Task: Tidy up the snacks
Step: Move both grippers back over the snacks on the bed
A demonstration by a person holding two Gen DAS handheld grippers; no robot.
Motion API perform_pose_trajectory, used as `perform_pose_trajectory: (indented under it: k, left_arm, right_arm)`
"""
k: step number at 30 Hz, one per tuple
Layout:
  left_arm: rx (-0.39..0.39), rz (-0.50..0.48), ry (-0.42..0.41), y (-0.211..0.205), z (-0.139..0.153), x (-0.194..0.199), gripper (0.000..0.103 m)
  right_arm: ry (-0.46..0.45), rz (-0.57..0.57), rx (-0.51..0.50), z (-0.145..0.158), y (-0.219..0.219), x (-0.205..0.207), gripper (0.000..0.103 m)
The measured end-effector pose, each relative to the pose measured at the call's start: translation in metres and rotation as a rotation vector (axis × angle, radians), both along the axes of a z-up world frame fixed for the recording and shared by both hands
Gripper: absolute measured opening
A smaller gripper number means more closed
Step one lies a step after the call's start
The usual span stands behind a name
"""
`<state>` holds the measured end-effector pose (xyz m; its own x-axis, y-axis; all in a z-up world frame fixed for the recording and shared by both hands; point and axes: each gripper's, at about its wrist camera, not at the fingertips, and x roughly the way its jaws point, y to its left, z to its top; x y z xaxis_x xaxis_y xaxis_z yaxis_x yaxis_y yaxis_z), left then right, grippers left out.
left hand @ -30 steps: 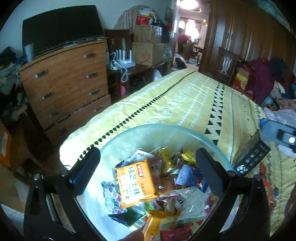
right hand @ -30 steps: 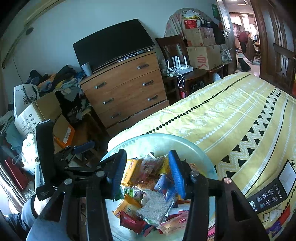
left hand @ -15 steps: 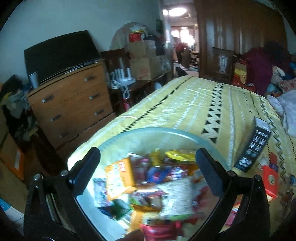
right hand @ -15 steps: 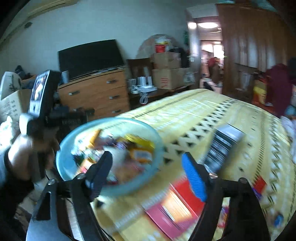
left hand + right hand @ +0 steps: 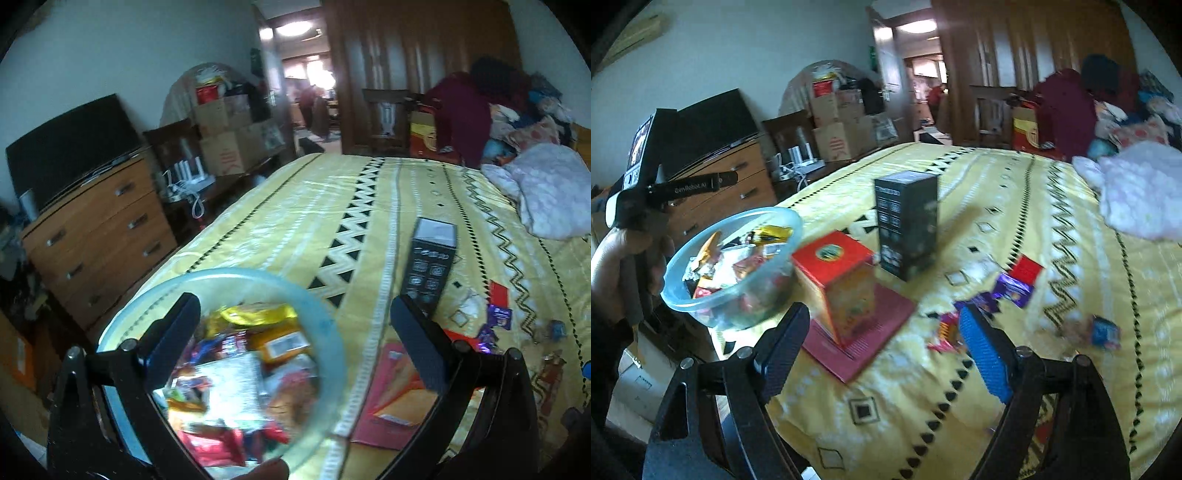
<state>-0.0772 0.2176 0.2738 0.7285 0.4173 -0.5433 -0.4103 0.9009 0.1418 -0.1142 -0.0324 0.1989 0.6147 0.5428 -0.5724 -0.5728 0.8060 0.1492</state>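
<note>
A clear light-blue bowl [image 5: 325, 332] full of wrapped snacks sits at the near left corner of the yellow bed [image 5: 332, 221]. My left gripper [image 5: 295, 339] is open, its jaws wide over the bowl's right part. The bowl also shows in the right wrist view [image 5: 731, 295]. My right gripper [image 5: 886, 339] is open and empty above the bed, near a red box [image 5: 838, 284] standing on a red booklet [image 5: 871, 332]. Several loose snack packets [image 5: 1012, 288] lie scattered on the bed to the right. A black box [image 5: 908, 225] stands behind the red box.
A wooden dresser [image 5: 96, 236] with a TV stands left of the bed. Cardboard boxes [image 5: 229, 147] are stacked behind. A white blanket [image 5: 546, 195] and piled clothes lie at the far right. My left hand and its gripper show in the right wrist view [image 5: 639, 206].
My right gripper has swung right, from over the bowl to the boxes and scattered packets, and opened wider. My left gripper has shifted right, so the bowl sits left in its view.
</note>
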Motion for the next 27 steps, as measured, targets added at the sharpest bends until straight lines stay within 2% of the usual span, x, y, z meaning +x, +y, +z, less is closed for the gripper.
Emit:
perform_pose_trajectory:
  k: [5, 8, 12, 13, 15, 17, 19, 21, 24, 27]
  left_arm:
    - [0.019, -0.101, 0.014, -0.057, -0.004, 0.020, 0.103]
    - [0.011, -0.180, 0.027, -0.095, -0.010, 0.031, 0.103]
    - [-0.057, -0.370, 0.056, -0.165, -0.034, 0.034, 0.103]
    - [-0.100, -0.442, 0.102, -0.186, -0.049, 0.037, 0.103]
    - [-0.121, -0.541, 0.203, -0.231, -0.088, 0.041, 0.103]
    - [-0.120, -0.577, 0.291, -0.260, -0.127, 0.044, 0.103]
    - [-0.173, -0.571, 0.388, -0.273, -0.170, 0.051, 0.103]
    - [-0.196, -0.516, 0.436, -0.270, -0.204, 0.056, 0.103]
    - [-0.190, -0.404, 0.450, -0.250, -0.238, 0.067, 0.103]
    - [-0.239, -0.321, 0.467, -0.228, -0.258, 0.079, 0.103]
  right_arm:
    - [0.022, -0.071, 0.008, -0.012, -0.040, 0.003, 0.086]
    - [0.045, -0.148, 0.010, -0.024, -0.078, 0.004, 0.086]
    - [0.065, -0.265, -0.016, -0.044, -0.133, 0.003, 0.086]
    - [0.079, -0.298, -0.024, -0.052, -0.148, 0.005, 0.086]
    - [0.122, -0.370, -0.043, -0.071, -0.179, 0.007, 0.086]
    - [0.177, -0.425, -0.057, -0.092, -0.205, 0.009, 0.086]
    - [0.222, -0.457, -0.067, -0.111, -0.224, 0.012, 0.086]
    - [0.262, -0.474, -0.079, -0.133, -0.238, 0.017, 0.086]
    - [0.317, -0.481, -0.069, -0.161, -0.252, 0.029, 0.086]
    - [0.343, -0.491, -0.036, -0.183, -0.257, 0.043, 0.086]
